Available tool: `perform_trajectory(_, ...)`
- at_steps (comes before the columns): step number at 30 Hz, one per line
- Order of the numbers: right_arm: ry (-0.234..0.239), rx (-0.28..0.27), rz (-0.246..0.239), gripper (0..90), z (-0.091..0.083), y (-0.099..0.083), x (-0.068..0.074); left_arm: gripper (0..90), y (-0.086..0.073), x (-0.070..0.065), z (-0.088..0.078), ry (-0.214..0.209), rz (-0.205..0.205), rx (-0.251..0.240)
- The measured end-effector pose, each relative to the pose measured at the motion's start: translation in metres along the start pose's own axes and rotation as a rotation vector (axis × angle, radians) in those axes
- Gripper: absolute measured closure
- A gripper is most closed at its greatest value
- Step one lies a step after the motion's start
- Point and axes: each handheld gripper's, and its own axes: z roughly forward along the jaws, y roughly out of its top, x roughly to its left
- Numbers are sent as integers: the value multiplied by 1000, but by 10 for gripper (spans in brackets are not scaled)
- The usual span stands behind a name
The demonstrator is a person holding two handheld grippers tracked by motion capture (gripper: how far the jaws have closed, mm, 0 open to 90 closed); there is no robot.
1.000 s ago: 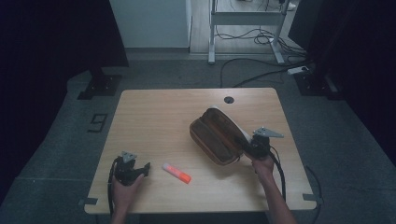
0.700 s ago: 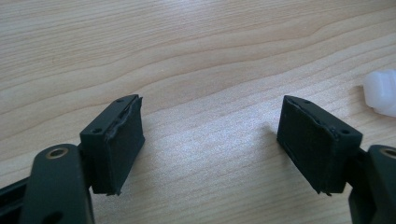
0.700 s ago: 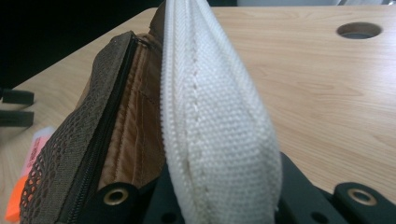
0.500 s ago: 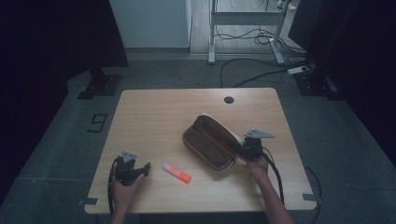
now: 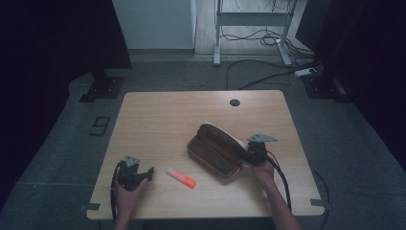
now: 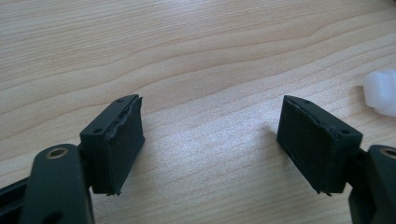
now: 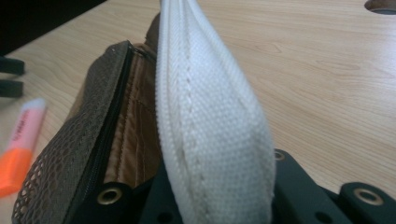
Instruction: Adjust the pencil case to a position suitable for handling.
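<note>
We see one brown pencil case (image 5: 215,153) right of the table's (image 5: 163,120) middle, its white flap nipped in our right gripper (image 5: 246,154), jaws just easing slightly. One orange highlighter (image 5: 181,178) lies left, near our left gripper (image 5: 149,172), which gapes wide, holding nothing

The brown pencil case (image 5: 216,152) is sliding across the table (image 5: 158,115) toward the orange highlighter (image 5: 181,177), turning so its long side is angling more toward the person. The right hand-held gripper (image 5: 243,156) is travelling with it, clamped on the case's white edge, its jaws just beginning to ease apart
</note>
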Motion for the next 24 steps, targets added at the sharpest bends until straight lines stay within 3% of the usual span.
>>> perform_trajectory(8, -31, -8, -18, 765, 3, -5, -3, 224, 0, 0, 0, 0, 0, 0)
perform_trajectory(13, -91, -43, -20, 506, -2, -3, -2, 224, 0, 0, 0, 0, 0, 0)
perform_trajectory(18, -141, -103, -16, 329, -16, 2, 1, 224, 0, 0, 0, 0, 0, 0)
perform_trajectory(21, -167, -128, -19, 303, -25, 6, 3, 225, 0, 0, 0, 0, 0, 0)
perform_trajectory(24, -157, -154, -5, 289, -36, 12, 5, 225, 0, 0, 0, 0, 0, 0)
